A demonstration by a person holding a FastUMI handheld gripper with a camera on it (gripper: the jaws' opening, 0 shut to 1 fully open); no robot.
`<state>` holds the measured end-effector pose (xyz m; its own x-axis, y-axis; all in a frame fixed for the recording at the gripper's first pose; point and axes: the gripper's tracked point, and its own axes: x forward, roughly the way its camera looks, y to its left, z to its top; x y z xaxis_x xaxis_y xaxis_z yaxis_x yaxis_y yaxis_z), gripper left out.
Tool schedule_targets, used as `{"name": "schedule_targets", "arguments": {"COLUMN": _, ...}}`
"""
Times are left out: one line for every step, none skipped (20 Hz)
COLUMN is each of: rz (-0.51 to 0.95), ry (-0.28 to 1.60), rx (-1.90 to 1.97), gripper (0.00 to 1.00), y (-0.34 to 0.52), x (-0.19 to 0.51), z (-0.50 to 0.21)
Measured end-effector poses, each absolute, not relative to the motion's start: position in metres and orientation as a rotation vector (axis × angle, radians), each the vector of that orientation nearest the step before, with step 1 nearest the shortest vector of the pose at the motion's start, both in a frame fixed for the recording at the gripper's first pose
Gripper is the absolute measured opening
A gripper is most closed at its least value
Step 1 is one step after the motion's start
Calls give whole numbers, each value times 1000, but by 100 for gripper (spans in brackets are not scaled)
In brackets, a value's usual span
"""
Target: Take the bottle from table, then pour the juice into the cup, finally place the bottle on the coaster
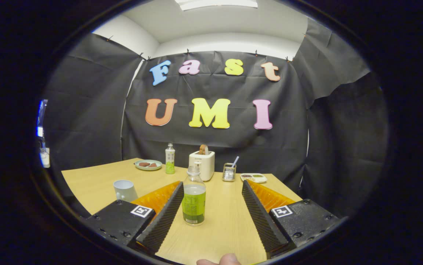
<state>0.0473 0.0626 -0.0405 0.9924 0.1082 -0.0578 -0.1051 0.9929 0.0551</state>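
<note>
Still at the first step: taking the bottle. Best done by sliding forward and a touch left so the juice bottle (194, 197) sits centred, then closing on the labelled body, low enough to stay steady for the pour.

Left to right: white cup (125, 190) on the wooden table (226, 228), just outside the left finger, contents hidden from this angle. Green plate (148, 164) farther back with dark pieces on it. Second small bottle (170, 158) beside it, capped. Juice bottle upright between the fingers, close by the left one, capped, roughly two-thirds full of pale green liquid. Gripper (210, 191) spread wide, grasping nothing. Toaster (202, 164) beyond, a slice standing in its slot. Wire holder (229, 172) with a utensil. Small tray (253, 177) of food rightmost.
</note>
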Motion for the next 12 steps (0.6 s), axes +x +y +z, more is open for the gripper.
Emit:
{"name": "schedule_targets", "arguments": {"rz": 115, "ry": 65, "rx": 53, "gripper": 100, "y": 68, "x": 53, "z": -46}}
{"name": "schedule_targets", "arguments": {"rz": 125, "ry": 63, "rx": 58, "gripper": 100, "y": 73, "x": 58, "z": -50}}
{"name": "schedule_targets", "arguments": {"rz": 129, "ry": 65, "rx": 61, "gripper": 100, "y": 76, "x": 64, "z": -54}}
{"name": "schedule_targets", "arguments": {"rz": 136, "ry": 68, "rx": 60, "gripper": 100, "y": 80, "x": 69, "z": -59}}
{"name": "schedule_targets", "arguments": {"rz": 146, "ry": 74, "rx": 60, "gripper": 100, "y": 86, "x": 75, "z": -65}}
{"name": "schedule_targets", "arguments": {"rz": 153, "ry": 88, "rx": 66, "gripper": 100, "y": 90, "x": 81, "z": -71}}
{"name": "schedule_targets", "arguments": {"rz": 161, "ry": 100, "rx": 76, "gripper": 100, "y": 94, "x": 87, "z": -77}}
{"name": "schedule_targets", "arguments": {"rz": 159, "ry": 117, "rx": 89, "gripper": 100, "y": 96, "x": 94, "z": -83}}
{"name": "schedule_targets", "arguments": {"rz": 157, "ry": 132, "rx": 101, "gripper": 100, "y": 98, "x": 100, "z": -90}}
{"name": "schedule_targets", "arguments": {"rz": 150, "ry": 146, "rx": 109, "gripper": 100, "y": 99, "x": 107, "z": -97}}
{"name": "schedule_targets", "arguments": {"rz": 146, "ry": 163, "rx": 120, "gripper": 100, "y": 102, "x": 114, "z": -105}}
{"name": "schedule_targets", "arguments": {"rz": 145, "ry": 184, "rx": 133, "gripper": 100, "y": 106, "x": 121, "z": -112}}
